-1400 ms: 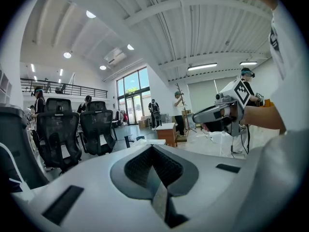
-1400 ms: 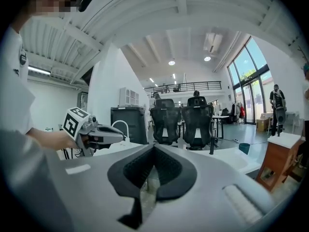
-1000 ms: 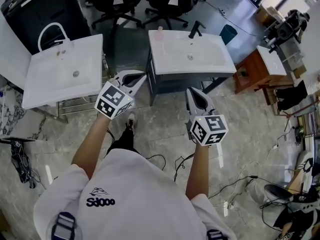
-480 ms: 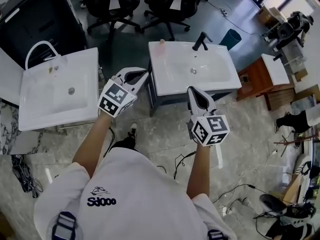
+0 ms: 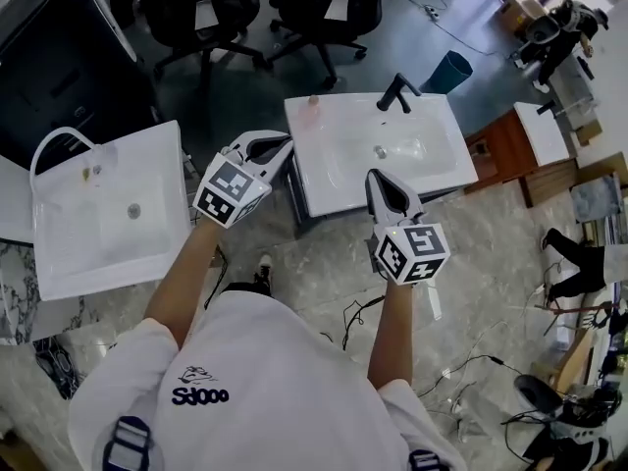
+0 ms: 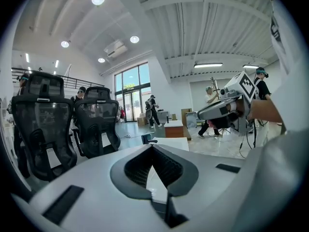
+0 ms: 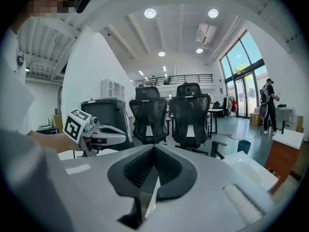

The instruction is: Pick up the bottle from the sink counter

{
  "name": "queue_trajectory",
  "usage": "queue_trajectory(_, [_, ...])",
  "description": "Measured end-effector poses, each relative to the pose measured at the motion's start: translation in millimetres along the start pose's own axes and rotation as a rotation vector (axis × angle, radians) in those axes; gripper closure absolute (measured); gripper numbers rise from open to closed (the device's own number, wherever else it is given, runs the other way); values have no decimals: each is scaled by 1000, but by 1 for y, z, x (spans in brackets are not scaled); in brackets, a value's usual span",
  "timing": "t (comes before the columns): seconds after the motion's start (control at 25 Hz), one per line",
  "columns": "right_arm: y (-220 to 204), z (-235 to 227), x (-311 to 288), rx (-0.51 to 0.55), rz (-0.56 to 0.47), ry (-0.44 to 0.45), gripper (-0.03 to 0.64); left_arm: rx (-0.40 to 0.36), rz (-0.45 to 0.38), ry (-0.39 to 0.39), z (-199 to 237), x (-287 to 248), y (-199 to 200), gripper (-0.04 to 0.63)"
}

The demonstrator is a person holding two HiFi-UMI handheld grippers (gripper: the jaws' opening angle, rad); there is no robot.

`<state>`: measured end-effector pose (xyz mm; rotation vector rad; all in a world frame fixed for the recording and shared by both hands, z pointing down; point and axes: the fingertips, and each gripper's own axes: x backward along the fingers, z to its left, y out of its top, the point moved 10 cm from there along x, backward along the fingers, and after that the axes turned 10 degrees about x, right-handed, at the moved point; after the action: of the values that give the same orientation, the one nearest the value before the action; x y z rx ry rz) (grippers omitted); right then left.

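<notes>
A small pale pink bottle [image 5: 313, 101] stands upright at the back left corner of the white sink counter [image 5: 343, 175], left of the black faucet [image 5: 395, 91]. My left gripper [image 5: 285, 144] hovers shut and empty just off the counter's left edge, below the bottle. My right gripper [image 5: 376, 178] hangs shut and empty over the counter's front edge. In the left gripper view the jaws [image 6: 152, 146] meet, with the counter's white top seen beyond them. The right gripper view shows closed jaws [image 7: 154, 146] too. The bottle is not seen in either gripper view.
A second white sink [image 5: 108, 209] with a curved white faucet stands at the left. Two black office chairs [image 5: 294, 8] stand behind the counter, with a teal bin [image 5: 449, 70] nearby. A wooden cabinet [image 5: 510, 155] is at the right. Cables lie on the marble floor [image 5: 471, 292].
The sink counter has slid nearer and lower in the head view as the person stepped toward it. Both grippers keep the same shut pose, now at the counter's near edge.
</notes>
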<state>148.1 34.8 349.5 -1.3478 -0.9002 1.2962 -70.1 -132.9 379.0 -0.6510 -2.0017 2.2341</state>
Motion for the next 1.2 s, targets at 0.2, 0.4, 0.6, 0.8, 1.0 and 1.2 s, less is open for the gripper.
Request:
queue_trajectory(0.2, [-4,-8,-29,10,73,-73,607,24,40,-23,30,-21,-4,591])
queue_trajectory(0.4, [-11,-12,-56,1,111,-86,606,32,77,-34,57,-36,-9,591])
queue_trajectory(0.6, [-18,-19,-71,-28,115,-76,606,41,93,-28,71,-54,-15,591])
queue_trajectory(0.8, [-27,-30,-83,-37,146,-72,606,78,125,-6,80,-71,-25,591])
queue_trajectory(1.0, [-40,-51,-99,-34,165,-18,606,113,153,26,86,-95,-39,554])
queue_trajectory(1.2, [-49,-78,-116,-59,173,51,606,161,168,71,89,-124,-48,505])
